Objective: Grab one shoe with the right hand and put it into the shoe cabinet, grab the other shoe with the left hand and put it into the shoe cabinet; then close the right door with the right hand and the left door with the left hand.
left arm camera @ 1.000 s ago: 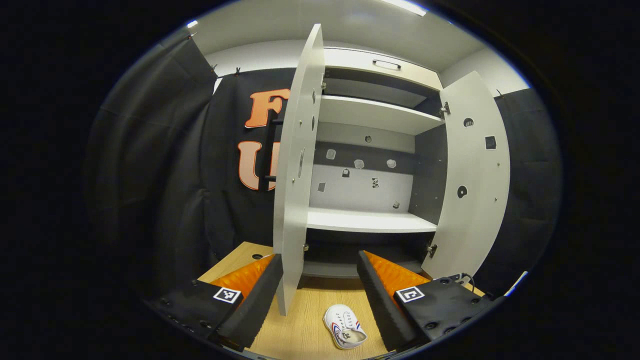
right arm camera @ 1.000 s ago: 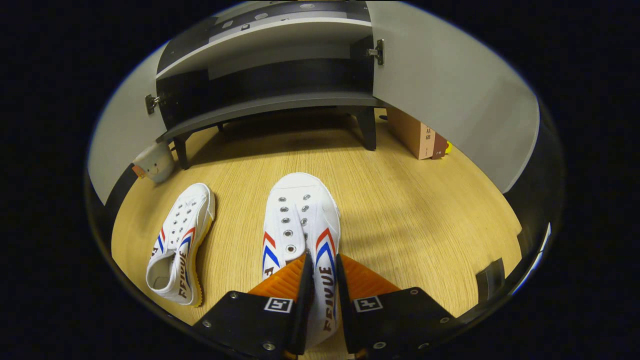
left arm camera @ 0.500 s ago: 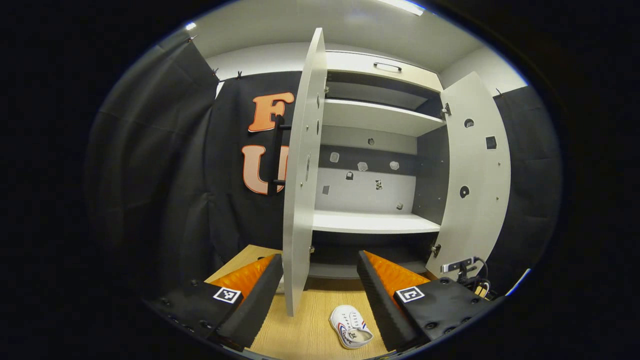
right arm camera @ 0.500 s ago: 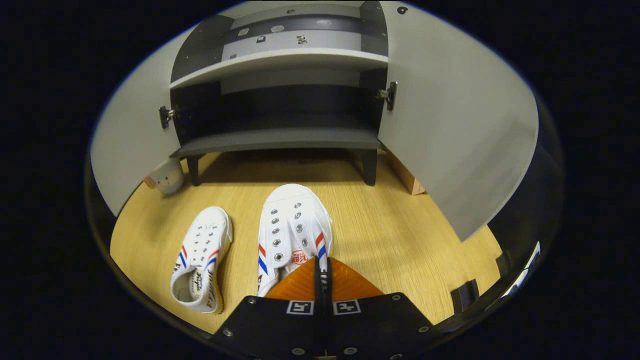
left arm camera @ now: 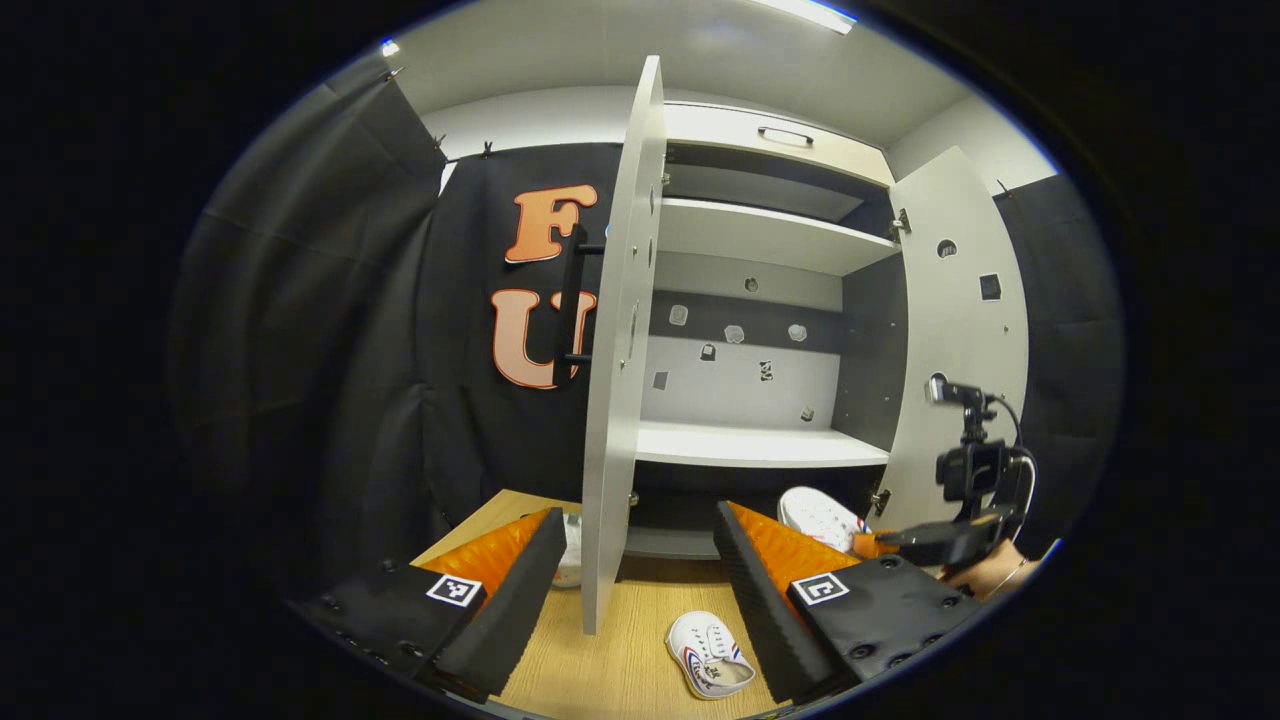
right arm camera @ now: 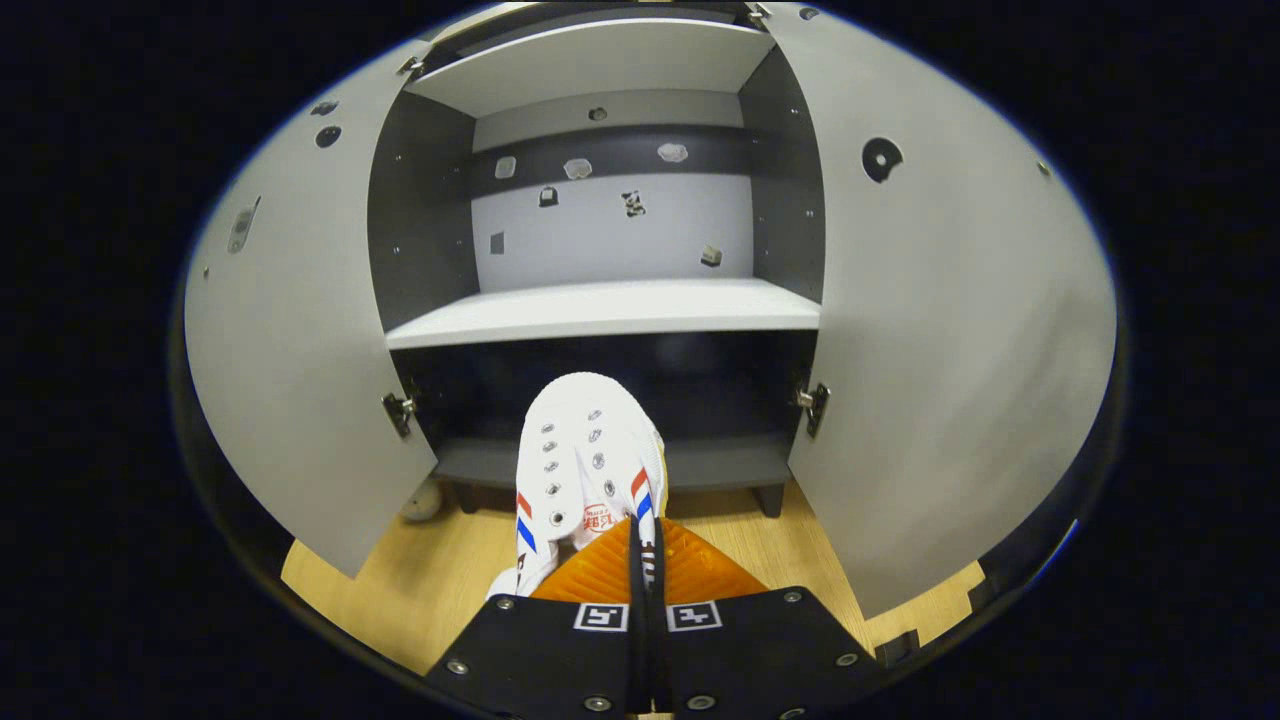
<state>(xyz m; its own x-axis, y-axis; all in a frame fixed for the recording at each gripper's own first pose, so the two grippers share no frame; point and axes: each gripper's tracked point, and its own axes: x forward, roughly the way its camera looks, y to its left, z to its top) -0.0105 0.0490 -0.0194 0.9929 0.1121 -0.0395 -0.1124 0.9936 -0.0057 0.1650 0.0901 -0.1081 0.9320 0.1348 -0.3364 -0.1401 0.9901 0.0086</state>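
Lifted off the floor since a second ago, one shoe [right arm camera: 590,450] hangs before the cabinet [right arm camera: 610,300], my right gripper [right arm camera: 645,545] pinched tight on its side. My left gripper [left arm camera: 640,570] gapes wide, empty, over the other shoe [left arm camera: 712,655] on the floor [left arm camera: 620,660].

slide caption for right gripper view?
Right tongs clamp a white shoe, toe toward the open shoe cabinet's bottom compartment.

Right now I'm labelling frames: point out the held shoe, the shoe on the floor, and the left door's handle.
held shoe [right arm camera: 585,440], right gripper view, on its eyelet-dotted upper.
shoe on the floor [left arm camera: 712,655], left gripper view, on its upper.
left door's handle [left arm camera: 571,300], left gripper view, on the bar's middle.
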